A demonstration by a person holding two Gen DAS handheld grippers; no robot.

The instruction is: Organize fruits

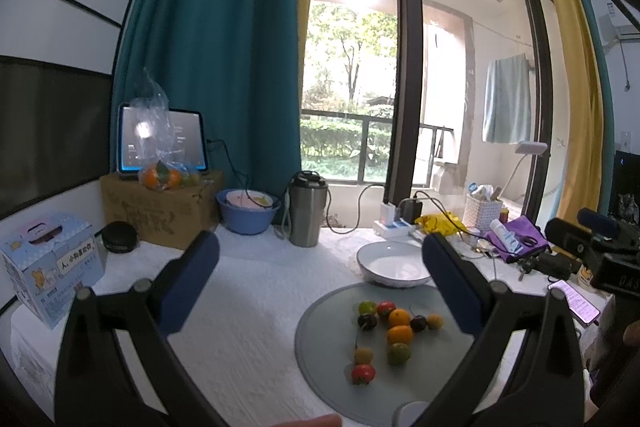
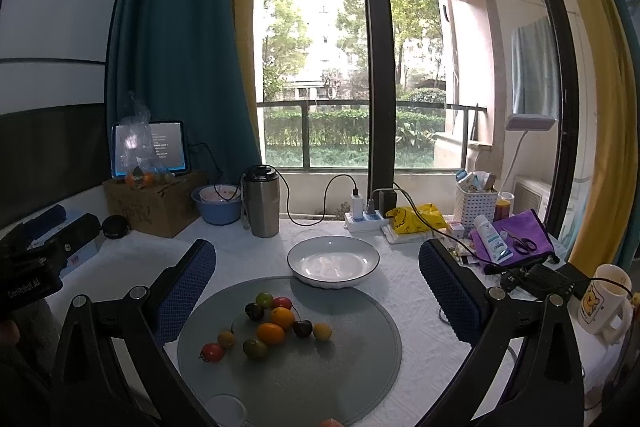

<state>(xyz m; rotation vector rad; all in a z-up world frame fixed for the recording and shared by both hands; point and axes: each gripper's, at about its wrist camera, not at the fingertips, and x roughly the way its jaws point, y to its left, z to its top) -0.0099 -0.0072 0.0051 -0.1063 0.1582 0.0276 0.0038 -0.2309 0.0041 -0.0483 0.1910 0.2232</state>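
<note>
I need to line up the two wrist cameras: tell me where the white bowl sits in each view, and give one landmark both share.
Left wrist: the white bowl sits right of centre, just beyond the grey round mat, close to the gripper's right finger.
Right wrist: the white bowl sits near centre, beyond the mat's far edge, between the two fingers.
Shared landmark: the steel tumbler standing behind and left of the bowl.

Left gripper [image 1: 320, 283] jaws wide apart, empty, above counter [image 1: 248, 307]. Small fruits [image 1: 390, 335] clustered on grey round mat [image 1: 320, 347]; white bowl [image 1: 390, 263] just behind mat, touching its far edge.
</note>
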